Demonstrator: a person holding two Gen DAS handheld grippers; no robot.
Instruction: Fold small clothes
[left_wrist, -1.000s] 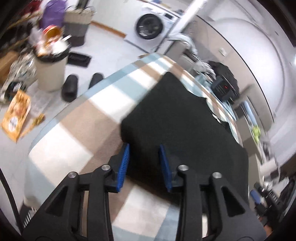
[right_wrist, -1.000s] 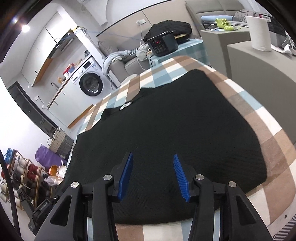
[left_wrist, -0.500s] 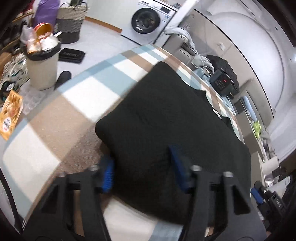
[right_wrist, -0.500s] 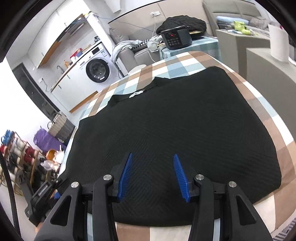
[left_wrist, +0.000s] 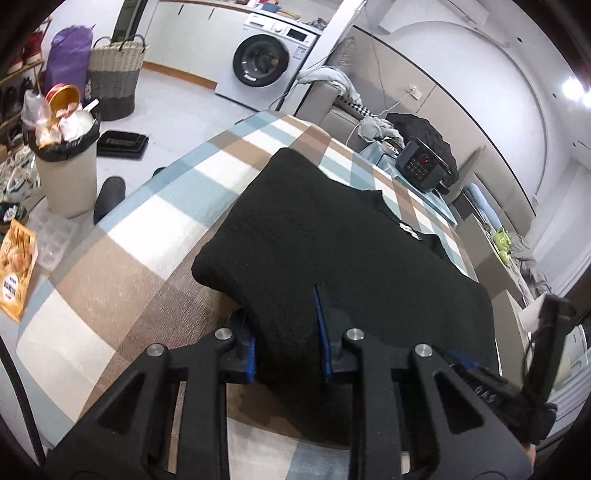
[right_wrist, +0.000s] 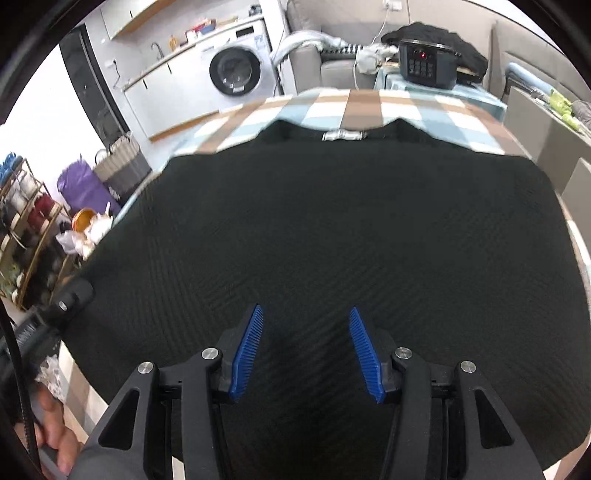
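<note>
The black sweater (right_wrist: 332, 229) lies flat on the checked tablecloth (left_wrist: 122, 258), collar away from both grippers; the left gripper (left_wrist: 284, 339) straddles its hem corner, the right gripper (right_wrist: 306, 347) hovers wide.

- The black knitted garment (left_wrist: 351, 243) lies flat on the checked blue, brown and white tablecloth (left_wrist: 122, 266).
- The black electric cooker (right_wrist: 428, 62) stands behind its collar.
- The white front-loading washing machine (right_wrist: 236, 70) stands far left.
</note>
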